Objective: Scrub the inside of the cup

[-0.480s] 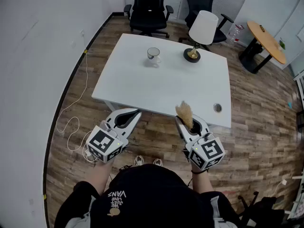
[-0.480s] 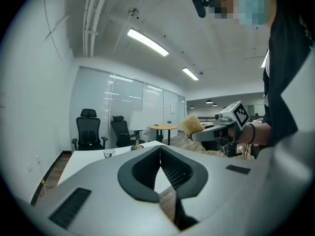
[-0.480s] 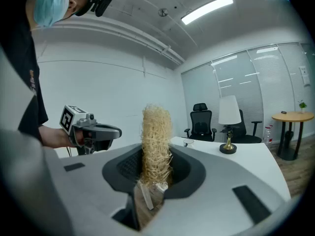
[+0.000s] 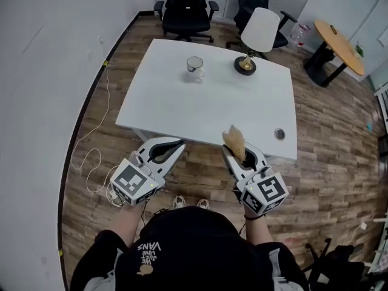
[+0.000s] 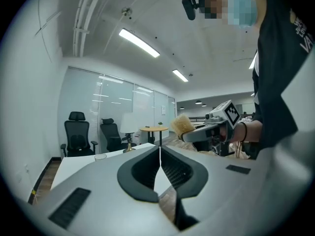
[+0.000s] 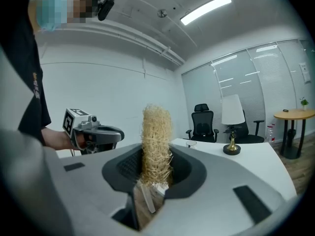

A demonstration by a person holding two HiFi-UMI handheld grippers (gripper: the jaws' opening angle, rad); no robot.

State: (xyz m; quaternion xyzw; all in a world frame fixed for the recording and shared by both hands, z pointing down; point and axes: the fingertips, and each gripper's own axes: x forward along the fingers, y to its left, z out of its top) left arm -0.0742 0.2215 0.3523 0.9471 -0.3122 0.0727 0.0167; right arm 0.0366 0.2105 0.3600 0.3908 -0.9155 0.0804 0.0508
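Note:
A white cup (image 4: 194, 65) stands upright on the far side of the white table (image 4: 182, 108); it shows small in the left gripper view as a cup (image 5: 100, 157) and in the right gripper view as a cup (image 6: 190, 143). My right gripper (image 4: 232, 145) is shut on a tan fibrous scrubber (image 4: 234, 142), which stands up between its jaws as a scrubber (image 6: 156, 146). My left gripper (image 4: 177, 144) is shut with nothing in it, jaws touching at the tip (image 5: 160, 148). Both grippers hang in front of the table's near edge, well short of the cup.
A lamp with a white shade (image 4: 259, 31) and brass base (image 4: 245, 66) stands right of the cup. A round grommet (image 4: 279, 134) sits in the table's near right corner. Two black office chairs (image 4: 187, 8) stand behind; a round wooden table (image 4: 339, 46) is far right. A white cable (image 4: 91, 159) lies on the floor left.
The view has shifted slightly; both grippers sit marginally closer to the table edge. Neither grip has altered.

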